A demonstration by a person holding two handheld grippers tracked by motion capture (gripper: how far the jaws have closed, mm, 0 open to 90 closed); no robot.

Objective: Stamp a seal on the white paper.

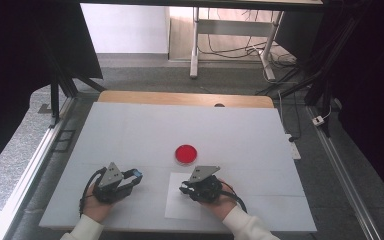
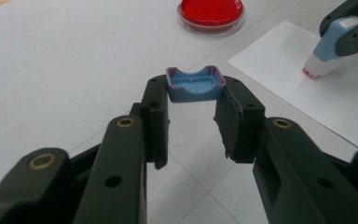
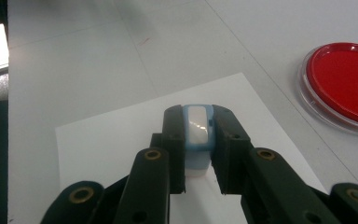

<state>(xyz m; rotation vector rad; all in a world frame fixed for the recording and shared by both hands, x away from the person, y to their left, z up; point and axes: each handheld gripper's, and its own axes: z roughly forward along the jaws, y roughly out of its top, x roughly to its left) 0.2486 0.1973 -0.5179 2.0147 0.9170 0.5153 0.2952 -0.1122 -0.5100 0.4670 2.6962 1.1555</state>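
The right gripper (image 3: 198,140) is clamped on a light-blue stamp (image 3: 196,135) with a white body and reddish base, held tilted with its tip touching a white sheet of paper (image 3: 121,140) on the white table (image 1: 130,135). The left gripper (image 2: 193,93) pinches the stamp's shallow blue cap (image 2: 195,84), red-edged, hollow side up. A round red ink pad (image 1: 185,154) sits just beyond the paper

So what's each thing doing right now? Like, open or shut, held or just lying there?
Left gripper: shut on the blue cap, held off the table.
Blue cap: off the stamp, hollow side showing.
Right gripper: shut on the stamp.
Stamp: uncapped, tilted, tip down on the paper.
Paper: lying flat.
Red dish: resting on the table, untouched.
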